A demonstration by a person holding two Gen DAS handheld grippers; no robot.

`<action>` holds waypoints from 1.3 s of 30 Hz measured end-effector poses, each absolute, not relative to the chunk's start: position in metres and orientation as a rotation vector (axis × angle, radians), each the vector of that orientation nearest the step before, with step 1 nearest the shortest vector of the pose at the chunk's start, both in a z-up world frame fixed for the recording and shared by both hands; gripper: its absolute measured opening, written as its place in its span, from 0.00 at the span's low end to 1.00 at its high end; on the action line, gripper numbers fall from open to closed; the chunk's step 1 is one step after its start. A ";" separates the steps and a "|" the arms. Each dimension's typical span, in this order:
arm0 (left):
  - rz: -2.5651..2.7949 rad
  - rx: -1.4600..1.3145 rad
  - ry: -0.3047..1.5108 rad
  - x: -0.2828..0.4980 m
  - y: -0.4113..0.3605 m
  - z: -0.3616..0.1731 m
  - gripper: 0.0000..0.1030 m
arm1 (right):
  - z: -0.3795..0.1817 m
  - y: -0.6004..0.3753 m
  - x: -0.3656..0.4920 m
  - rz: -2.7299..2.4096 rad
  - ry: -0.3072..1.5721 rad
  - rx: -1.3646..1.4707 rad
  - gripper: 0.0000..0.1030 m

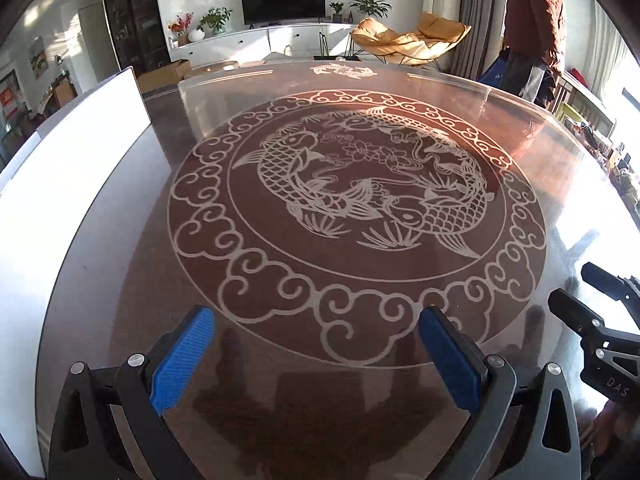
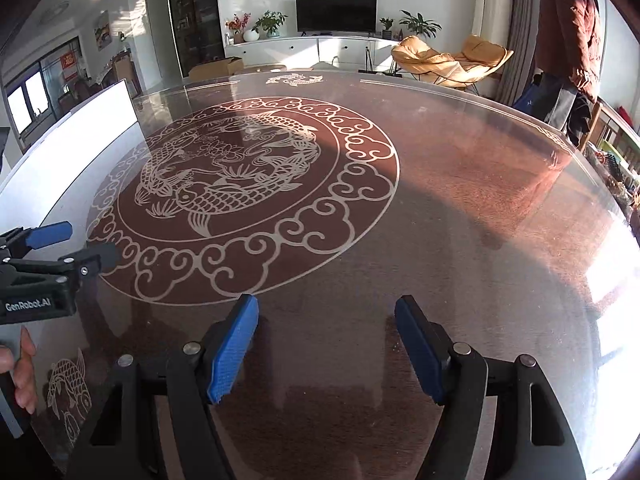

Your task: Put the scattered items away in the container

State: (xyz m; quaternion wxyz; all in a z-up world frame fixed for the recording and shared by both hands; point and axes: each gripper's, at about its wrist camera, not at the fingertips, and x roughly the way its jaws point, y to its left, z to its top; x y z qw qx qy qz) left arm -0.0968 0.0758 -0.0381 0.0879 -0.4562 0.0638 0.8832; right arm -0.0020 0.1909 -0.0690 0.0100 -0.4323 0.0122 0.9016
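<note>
Both grippers empty, jaws spread: left gripper [image 1: 316,350], right gripper [image 2: 326,346], side by side over glass tabletop [image 1: 500,128]. White board [image 1: 76,152] along left edge. No scattered items or container visible.

The white container [image 1: 80,152] stands at the left side of the desk [image 1: 120,280], just beside the round fish ornament [image 1: 360,200] and not touching it. Only one long, flat wall of it shows (plain white, so brightly sunlit that no detail can be made out), with a straight top edge and a thin grey border along its bottom and near end. It stands upright. From the right wrist view the same wall [image 2: 80,136] runs along the desk's left edge. Its inside is hidden.
</note>
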 end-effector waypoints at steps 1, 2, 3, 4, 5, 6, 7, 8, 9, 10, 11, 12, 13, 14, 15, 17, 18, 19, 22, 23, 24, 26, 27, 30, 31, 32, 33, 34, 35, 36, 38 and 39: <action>2.637 -1.350 0.196 -0.097 0.077 -0.039 1.00 | -0.069 0.191 -0.003 2.814 0.034 -1.351 0.70; 2.639 -1.350 0.201 -0.098 0.078 -0.039 1.00 | -0.070 0.190 -0.004 2.803 0.018 -1.360 0.70; 2.628 -1.360 0.181 -0.099 0.076 -0.040 1.00 | -0.073 0.188 -0.007 2.789 0.004 -1.369 0.70; 2.620 -1.365 0.155 -0.101 0.072 -0.041 1.00 | -0.075 0.188 -0.009 2.783 0.010 -1.375 0.71; 2.617 -1.366 0.152 -0.101 0.071 -0.041 1.00 | -0.074 0.188 -0.011 2.782 0.017 -1.376 0.71; 2.618 -1.366 0.154 -0.101 0.071 -0.042 1.00 | -0.073 0.188 -0.013 2.781 0.015 -1.375 0.72; 2.619 -1.367 0.152 -0.102 0.071 -0.042 1.00 | -0.073 0.188 -0.013 2.781 0.015 -1.376 0.72; 2.620 -1.369 0.153 -0.102 0.071 -0.043 1.00 | -0.072 0.189 -0.014 2.782 0.018 -1.377 0.72; 2.616 -1.371 0.155 -0.102 0.071 -0.043 1.00 | -0.071 0.188 -0.015 2.782 0.018 -1.378 0.73; 2.602 -1.376 0.161 -0.102 0.070 -0.042 1.00 | -0.070 0.187 -0.015 2.782 0.017 -1.378 0.73; 2.571 -1.389 0.177 -0.103 0.069 -0.041 1.00 | -0.071 0.187 -0.015 2.782 0.014 -1.377 0.72; 2.550 -1.411 0.185 -0.102 0.067 -0.040 1.00 | -0.072 0.186 -0.016 2.782 0.029 -1.381 0.73; 2.566 -1.436 0.169 -0.100 0.061 -0.036 1.00 | -0.071 0.184 -0.016 2.790 0.075 -1.396 0.73; 2.611 -1.452 0.120 -0.096 0.050 -0.028 1.00 | -0.067 0.179 -0.017 2.810 0.139 -1.420 0.73; 2.659 -1.452 0.048 -0.091 0.035 -0.015 1.00 | -0.059 0.171 -0.019 2.836 0.188 -1.441 0.73; 2.745 -1.408 -0.096 -0.076 0.002 0.022 1.00 | -0.035 0.142 -0.026 2.906 0.174 -1.453 0.73; 2.795 -1.376 -0.141 -0.068 -0.016 0.042 1.00 | -0.020 0.124 -0.031 2.952 0.135 -1.454 0.73; 2.854 -1.345 -0.156 -0.060 -0.033 0.062 1.00 | -0.005 0.102 -0.037 3.002 0.087 -1.449 0.73; 3.043 -1.301 -0.108 -0.039 -0.085 0.114 1.00 | 0.040 0.036 -0.052 3.149 -0.033 -1.430 0.73; 3.101 -1.292 -0.105 -0.032 -0.104 0.127 1.00 | 0.053 0.014 -0.056 3.199 -0.057 -1.428 0.73; 3.156 -1.284 -0.113 -0.026 -0.122 0.139 1.00 | 0.065 -0.010 -0.058 3.247 -0.082 -1.422 0.73; 3.255 -1.290 -0.148 -0.016 -0.159 0.156 1.00 | 0.082 -0.059 -0.056 3.332 -0.143 -1.400 0.73; 3.297 -1.305 -0.168 -0.013 -0.176 0.161 1.00 | 0.089 -0.082 -0.055 3.367 -0.180 -1.390 0.73; 3.369 -1.354 -0.260 -0.006 -0.224 0.164 1.00 | 0.104 -0.143 -0.054 3.443 -0.315 -1.380 0.73; 3.374 -1.373 -0.299 -0.004 -0.237 0.163 1.00 | 0.106 -0.160 -0.053 3.461 -0.367 -1.376 0.73; 3.381 -1.386 -0.332 -0.003 -0.248 0.161 1.00 | 0.108 -0.177 -0.052 3.474 -0.427 -1.370 0.73; 3.389 -1.395 -0.354 -0.003 -0.257 0.160 1.00 | 0.109 -0.192 -0.051 3.481 -0.492 -1.363 0.73; 3.394 -1.402 -0.365 -0.003 -0.264 0.159 1.00 | 0.109 -0.206 -0.050 3.482 -0.559 -1.354 0.73; 3.392 -1.406 -0.372 -0.004 -0.269 0.158 1.00 | 0.107 -0.218 -0.050 3.478 -0.624 -1.346 0.73; 3.383 -1.406 -0.382 -0.005 -0.273 0.157 1.00 | 0.106 -0.228 -0.050 3.471 -0.682 -1.340 0.73; 3.351 -1.374 -0.430 -0.006 -0.278 0.155 1.00 | 0.101 -0.242 -0.052 3.459 -0.764 -1.327 0.73; 3.336 -1.345 -0.477 -0.006 -0.280 0.154 1.00 | 0.099 -0.247 -0.056 3.452 -0.792 -1.319 0.73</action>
